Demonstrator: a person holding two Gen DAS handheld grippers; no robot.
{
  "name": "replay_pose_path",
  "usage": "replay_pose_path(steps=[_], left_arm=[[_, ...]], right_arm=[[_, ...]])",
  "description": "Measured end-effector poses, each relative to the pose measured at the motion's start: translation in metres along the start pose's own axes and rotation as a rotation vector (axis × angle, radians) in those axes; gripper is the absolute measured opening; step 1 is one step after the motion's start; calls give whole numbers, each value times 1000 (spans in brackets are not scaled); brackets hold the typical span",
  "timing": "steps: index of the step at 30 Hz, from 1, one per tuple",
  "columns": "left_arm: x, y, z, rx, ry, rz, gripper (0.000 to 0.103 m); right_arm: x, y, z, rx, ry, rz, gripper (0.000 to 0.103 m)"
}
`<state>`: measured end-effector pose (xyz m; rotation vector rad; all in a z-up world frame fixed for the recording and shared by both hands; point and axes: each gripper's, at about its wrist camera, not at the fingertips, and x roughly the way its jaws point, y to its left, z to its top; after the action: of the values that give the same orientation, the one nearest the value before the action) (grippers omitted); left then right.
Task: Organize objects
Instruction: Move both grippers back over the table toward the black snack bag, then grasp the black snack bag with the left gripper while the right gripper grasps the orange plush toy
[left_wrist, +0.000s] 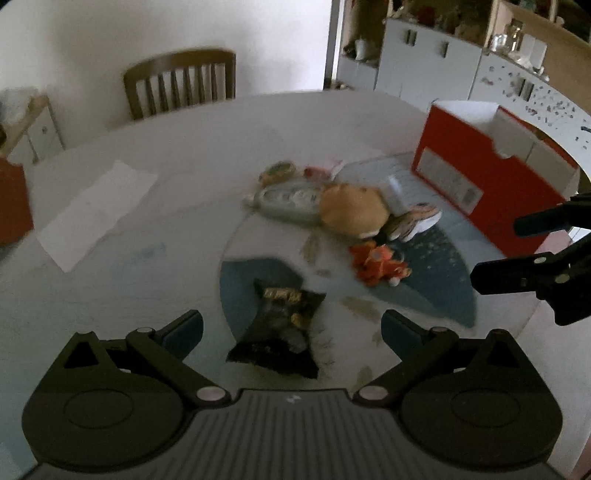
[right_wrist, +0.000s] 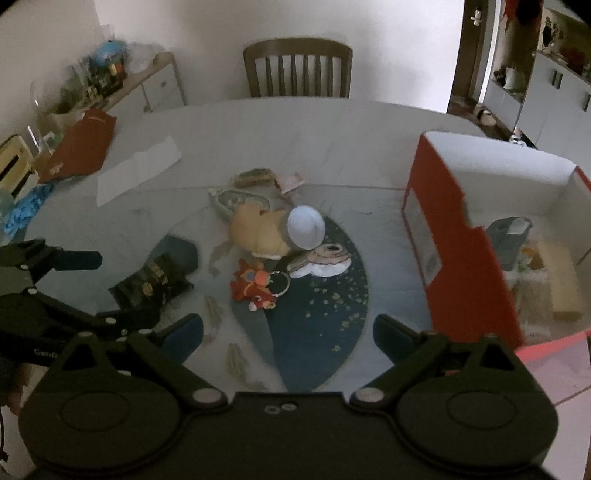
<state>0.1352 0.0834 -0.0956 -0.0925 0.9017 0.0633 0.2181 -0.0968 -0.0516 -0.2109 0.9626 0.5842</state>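
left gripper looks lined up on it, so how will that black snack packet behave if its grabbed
The black snack packet lies flat and crinkled on the table, so it probably flexes and sags rather than staying stiff. Its glossy film may slip between the pads. It looks thin, so likely light, and it should slide, not roll.

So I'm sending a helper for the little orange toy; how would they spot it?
Start at the red box on the table. Left of it, a pile lies on the blue mat. The orange plush toy lies nearest you, beside a metal ring: the only bright orange thing.
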Motion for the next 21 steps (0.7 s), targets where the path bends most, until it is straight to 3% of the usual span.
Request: replay_pose_path(steps=[8, 21], left_arm=[[25, 13, -4, -1, 23, 16, 103], [43, 17, -5, 6, 25, 20, 103]], right_arm=[[45, 3, 8, -1, 72, -12, 92], [80, 9, 18, 20, 96, -2, 83]])
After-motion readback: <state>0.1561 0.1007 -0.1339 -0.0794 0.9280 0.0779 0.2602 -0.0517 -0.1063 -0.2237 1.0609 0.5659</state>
